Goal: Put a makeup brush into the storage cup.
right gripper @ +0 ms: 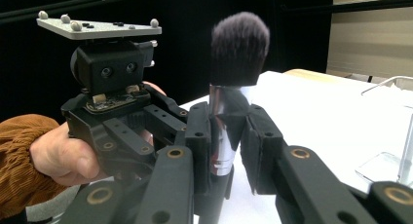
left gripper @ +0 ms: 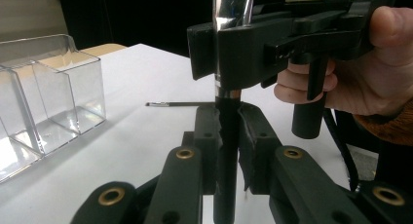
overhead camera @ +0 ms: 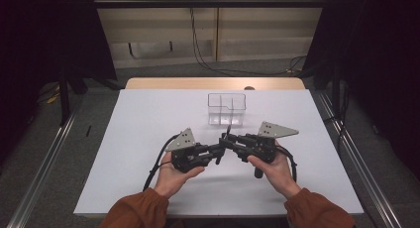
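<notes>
With the makeup brush [right gripper: 229, 112] upright just in front of the clear organizer [overhead camera: 227, 108], left gripper [left gripper: 229, 131] clamped on its black handle and right gripper [right gripper: 229, 136] closed around its chrome ferrule, uneven pulling could twist the brush loose.

- 1 makeup brush [right gripper: 237, 63], upright between both grippers
- 1 thin brush [left gripper: 178, 104], flat on the tabletop
- 1 clear divided organizer [overhead camera: 227, 109], near the tabletop's far edge
- 2 grippers: left gripper [overhead camera: 218, 153], right gripper [overhead camera: 229, 140]
</notes>
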Motion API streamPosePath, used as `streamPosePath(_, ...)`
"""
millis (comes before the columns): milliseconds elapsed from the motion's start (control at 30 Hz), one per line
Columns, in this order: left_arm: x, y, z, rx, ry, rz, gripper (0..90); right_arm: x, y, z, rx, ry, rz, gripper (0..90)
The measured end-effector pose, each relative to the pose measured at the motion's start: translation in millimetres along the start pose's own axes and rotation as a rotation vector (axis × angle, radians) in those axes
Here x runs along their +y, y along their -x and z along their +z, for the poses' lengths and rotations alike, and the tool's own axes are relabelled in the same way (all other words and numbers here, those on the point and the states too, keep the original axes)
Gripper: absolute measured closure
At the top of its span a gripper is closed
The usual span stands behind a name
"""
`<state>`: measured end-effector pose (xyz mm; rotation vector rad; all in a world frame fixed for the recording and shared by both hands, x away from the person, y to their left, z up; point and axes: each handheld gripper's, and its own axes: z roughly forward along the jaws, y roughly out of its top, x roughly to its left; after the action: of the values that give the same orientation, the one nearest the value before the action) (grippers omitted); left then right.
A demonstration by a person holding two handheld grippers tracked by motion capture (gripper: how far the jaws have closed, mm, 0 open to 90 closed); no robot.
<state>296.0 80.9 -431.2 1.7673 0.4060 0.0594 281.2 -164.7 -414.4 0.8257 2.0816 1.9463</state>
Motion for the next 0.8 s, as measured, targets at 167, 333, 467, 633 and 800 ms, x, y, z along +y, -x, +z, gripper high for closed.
streamPosePath(167,-1.1,-0.7,0.6,0.000,0.000,0.001,78.5,0.1,-0.4,0.8,0.002,-0.007,-0.005,75.9)
streamPosePath(333,-2.8,-0.1,2.5,-0.002,-0.009,-0.004,73.8,0.1,-1.5,1.3,0.003,-0.013,-0.017,76.0)
streamPosePath(467,-3.3,0.1,2.7,-0.001,-0.010,0.002,71.5,0.4,-2.2,1.4,0.004,-0.016,-0.024,76.1)
streamPosePath(633,-3.0,-0.4,1.5,0.006,-0.002,0.000,64.4,1.5,-1.0,0.1,0.001,-0.016,-0.031,76.0)
streamPosePath(800,-2.2,-1.7,-3.9,0.028,0.008,-0.001,56.0,3.5,-0.8,-2.6,-0.002,-0.004,-0.034,76.1)
